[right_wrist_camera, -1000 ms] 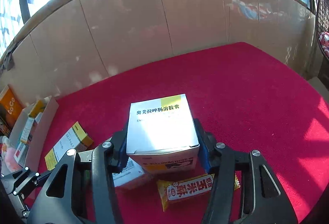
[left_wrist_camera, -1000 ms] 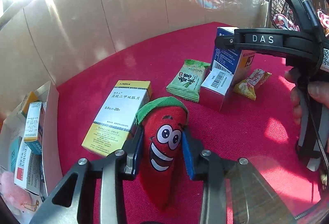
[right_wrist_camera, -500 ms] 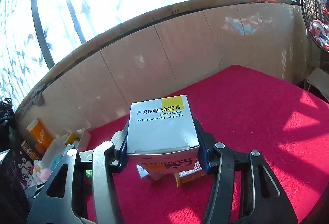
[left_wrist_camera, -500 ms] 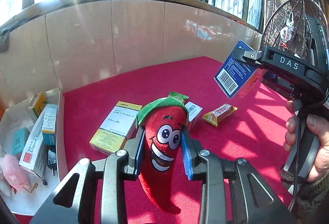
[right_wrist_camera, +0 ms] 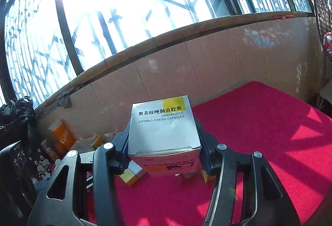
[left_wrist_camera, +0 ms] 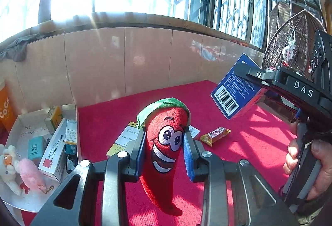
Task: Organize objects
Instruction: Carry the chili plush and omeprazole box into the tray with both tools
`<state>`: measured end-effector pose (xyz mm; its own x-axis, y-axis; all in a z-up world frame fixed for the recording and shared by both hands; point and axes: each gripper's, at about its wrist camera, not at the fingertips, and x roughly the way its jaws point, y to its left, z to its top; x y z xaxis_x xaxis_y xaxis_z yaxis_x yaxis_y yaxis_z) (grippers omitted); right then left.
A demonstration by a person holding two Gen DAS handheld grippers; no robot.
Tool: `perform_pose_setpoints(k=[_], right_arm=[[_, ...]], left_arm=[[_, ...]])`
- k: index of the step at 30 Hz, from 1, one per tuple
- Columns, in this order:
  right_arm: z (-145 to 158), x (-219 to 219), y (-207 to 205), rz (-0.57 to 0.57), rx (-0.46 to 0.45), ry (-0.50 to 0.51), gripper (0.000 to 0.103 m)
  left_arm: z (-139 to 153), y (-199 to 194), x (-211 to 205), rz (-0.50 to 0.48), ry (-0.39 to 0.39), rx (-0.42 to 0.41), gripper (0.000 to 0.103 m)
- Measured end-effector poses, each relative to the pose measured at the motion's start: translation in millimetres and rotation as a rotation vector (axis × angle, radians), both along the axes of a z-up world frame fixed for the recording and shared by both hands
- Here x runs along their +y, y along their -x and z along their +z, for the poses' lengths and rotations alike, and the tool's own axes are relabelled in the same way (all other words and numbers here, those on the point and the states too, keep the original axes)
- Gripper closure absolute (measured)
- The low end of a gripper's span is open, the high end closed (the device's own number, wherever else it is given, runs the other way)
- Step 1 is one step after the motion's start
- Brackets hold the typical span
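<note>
My left gripper is shut on a red plush chili pepper with a green cap and a smiling face, held above the red cloth. My right gripper is shut on a silver omeprazole capsule box and holds it high above the table. The same box shows its blue barcode side in the left wrist view, up at the right. A white tray at the left holds several medicine boxes and small plush toys.
On the red cloth lie a yellow-white medicine box, a snack bar and a small white box behind the pepper. An orange carton stands at the far left by the tiled wall. A wicker cage hangs at the right.
Both grippers have risen from the cloth with their loads. The capsule box left the table and the items below look smaller. The tray has come more into view.
</note>
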<state>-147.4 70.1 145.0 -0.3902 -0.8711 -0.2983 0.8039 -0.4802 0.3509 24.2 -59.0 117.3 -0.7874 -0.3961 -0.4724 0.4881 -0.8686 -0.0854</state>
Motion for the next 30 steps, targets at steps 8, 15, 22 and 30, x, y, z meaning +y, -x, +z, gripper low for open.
perform_pose_setpoints(k=[8, 15, 22, 30], right_arm=[[7, -8, -22, 0.057, 0.018, -0.004, 0.05], [9, -15, -34, 0.089, 0.025, -0.016, 0.05], [11, -26, -48, 0.123, 0.037, -0.032, 0.05], [13, -42, -68, 0.164, 0.058, -0.057, 0.05]], left_arm=[[7, -19, -8, 0.041, -0.013, 0.04, 0.071], [10, -32, -19, 0.073, -0.03, 0.069, 0.071], [12, -47, -32, 0.11, -0.043, 0.098, 0.071], [11, -69, -49, 0.167, -0.064, 0.131, 0.071]])
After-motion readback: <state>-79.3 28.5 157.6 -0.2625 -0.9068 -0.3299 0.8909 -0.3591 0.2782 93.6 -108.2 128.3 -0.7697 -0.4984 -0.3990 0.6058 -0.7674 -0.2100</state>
